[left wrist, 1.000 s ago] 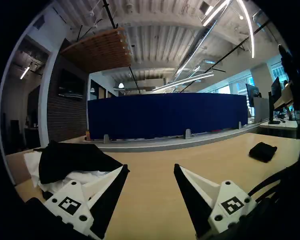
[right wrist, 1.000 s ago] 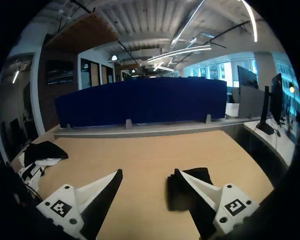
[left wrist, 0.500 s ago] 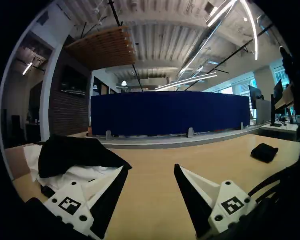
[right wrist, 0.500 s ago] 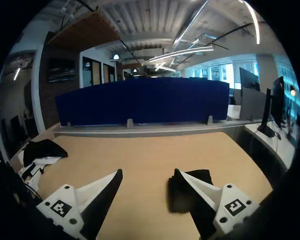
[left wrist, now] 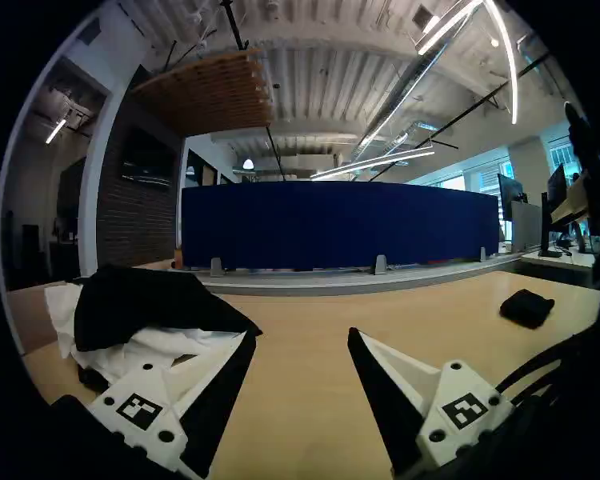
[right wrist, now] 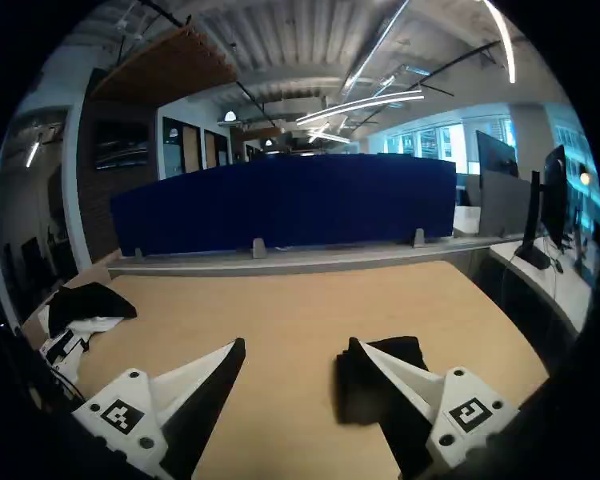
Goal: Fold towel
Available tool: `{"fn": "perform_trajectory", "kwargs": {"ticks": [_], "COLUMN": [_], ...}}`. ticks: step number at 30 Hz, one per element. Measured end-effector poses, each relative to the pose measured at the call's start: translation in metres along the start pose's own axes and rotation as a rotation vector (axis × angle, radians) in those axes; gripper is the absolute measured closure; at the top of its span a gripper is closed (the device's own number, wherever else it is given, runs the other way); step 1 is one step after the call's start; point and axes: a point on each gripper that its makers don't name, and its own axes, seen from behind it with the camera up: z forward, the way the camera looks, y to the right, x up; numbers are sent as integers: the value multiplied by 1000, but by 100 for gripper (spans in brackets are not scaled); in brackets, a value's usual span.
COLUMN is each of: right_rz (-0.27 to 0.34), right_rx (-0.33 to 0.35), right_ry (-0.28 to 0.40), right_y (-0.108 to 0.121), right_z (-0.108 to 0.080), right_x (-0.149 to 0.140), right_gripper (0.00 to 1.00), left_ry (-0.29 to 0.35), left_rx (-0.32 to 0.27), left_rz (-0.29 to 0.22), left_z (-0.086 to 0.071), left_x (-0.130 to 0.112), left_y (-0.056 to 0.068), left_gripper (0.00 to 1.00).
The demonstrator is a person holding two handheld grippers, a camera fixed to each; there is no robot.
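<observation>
The left gripper (left wrist: 300, 334) is sitting wide open w/ nothing in it, low over the smooth tan wood counter (left wrist: 316, 400). A soft, crumpled pile of black & white towels (left wrist: 140, 308) is lying just past one of its pointy white plastic fingers (left wrist: 196, 364). The right gripper (right wrist: 294, 342) is gaping wide too, holding nothing, w/ a small, flat folded black towel (right wrist: 396, 346) lying right by one finger (touching or not, can't tell). Vs. a sec ago the pile is looking a bit closer in the left gripper view, and the right gripper view is looking about the same.
</observation>
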Motion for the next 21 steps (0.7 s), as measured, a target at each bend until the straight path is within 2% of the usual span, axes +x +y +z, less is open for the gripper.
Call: {"fn": "perform_trajectory", "kwargs": {"ticks": [6,14,21], "right_rz": [0,28,55], "right_rx": [6,18,3], "right_ry": [11,77,141], "right_y": [4,13,36], "right_z": [1,-4,-15], "right_x": [0,13,25], "right_gripper": [0,0,0], "left_ry": [-2,-1,-1], "left_rx": [-2,-2,-2], "left_rz": [-2,-2,-1], "left_z": [0,0,-1], "left_x": [1,0,0], "left_y": [-1,0,-1], "left_gripper": [15,15,15]}}
